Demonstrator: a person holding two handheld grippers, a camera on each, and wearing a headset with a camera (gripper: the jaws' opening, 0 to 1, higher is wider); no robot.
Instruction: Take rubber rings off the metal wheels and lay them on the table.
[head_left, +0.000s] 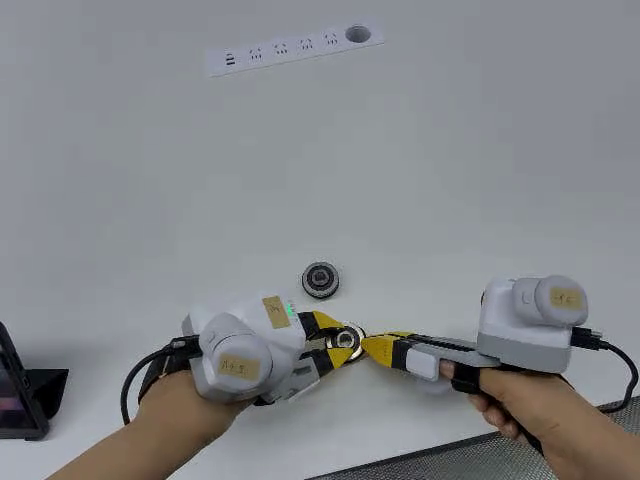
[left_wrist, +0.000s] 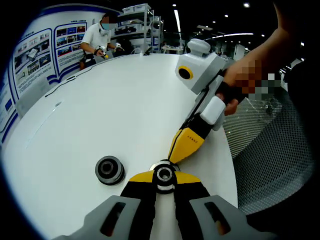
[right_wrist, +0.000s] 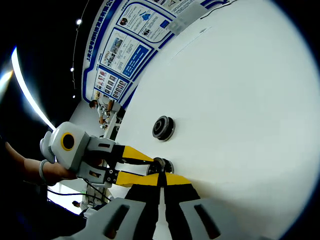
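Note:
My left gripper (head_left: 335, 340) (left_wrist: 164, 179) is shut on a small metal wheel (head_left: 347, 340) (left_wrist: 164, 175) (right_wrist: 162, 165), holding it just above the table with its yellow tips on either side. My right gripper (head_left: 372, 347) (right_wrist: 160, 176) comes in from the right, and its yellow tips are pinched together on the black rubber ring at the wheel's rim. It also appears in the left gripper view, as the right gripper (left_wrist: 181, 149) reaching the wheel from above. A second wheel (head_left: 320, 280) (left_wrist: 110, 170) (right_wrist: 163, 128), with its rubber ring on, lies flat on the white table behind the grippers.
A white power strip (head_left: 290, 47) lies at the table's far side. A dark tablet on a stand (head_left: 22, 395) sits at the left edge. A grey mesh mat (head_left: 480, 462) borders the near right corner. People stand by shelves (left_wrist: 102, 35) beyond the table.

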